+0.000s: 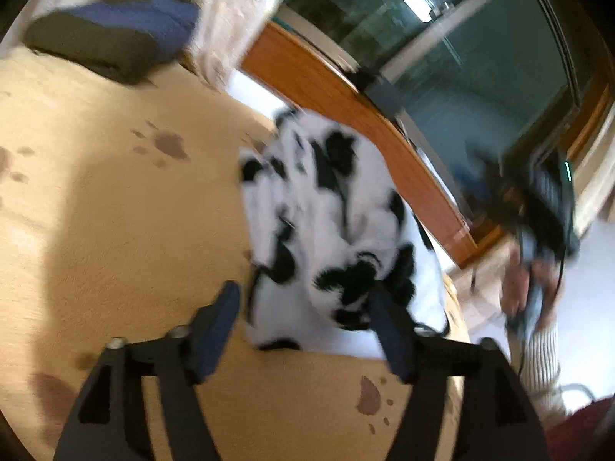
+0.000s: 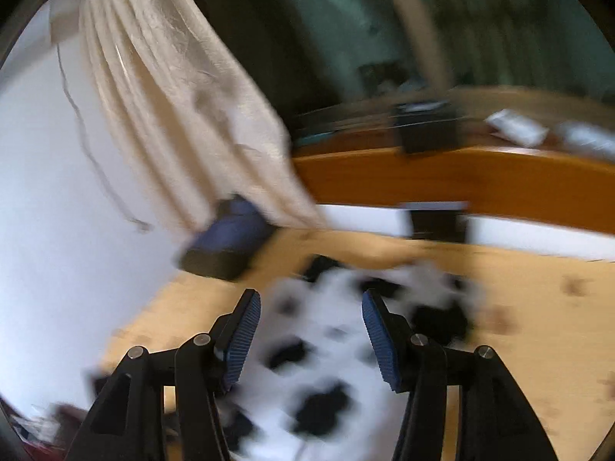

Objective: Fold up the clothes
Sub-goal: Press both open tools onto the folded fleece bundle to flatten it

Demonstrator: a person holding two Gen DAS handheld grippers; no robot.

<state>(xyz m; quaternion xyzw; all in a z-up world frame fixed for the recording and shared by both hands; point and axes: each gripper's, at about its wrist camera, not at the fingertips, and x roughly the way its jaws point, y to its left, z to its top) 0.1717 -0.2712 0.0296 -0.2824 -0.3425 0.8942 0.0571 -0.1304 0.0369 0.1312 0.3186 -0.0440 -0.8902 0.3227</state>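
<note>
Motion-blurred spotted garment

Heavy motion blur, fisheye-warped edges, warm indoor light.

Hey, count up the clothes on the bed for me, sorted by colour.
Black-and-white patterned garment: 1
Blue folded piece: 1
Dark olive folded piece: 1
Total: 3; blur could hide more in the stack.

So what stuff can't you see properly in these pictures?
- Black-and-white garment: right wrist view, motion blur hides its shape and folds.
- Items on the wooden ledge: right wrist view, smeared beyond recognition.
- Person's hand: left wrist view, blurred; what it holds is unclear.
- Dark folded pile: left wrist view, soft, layers uncountable.
</note>
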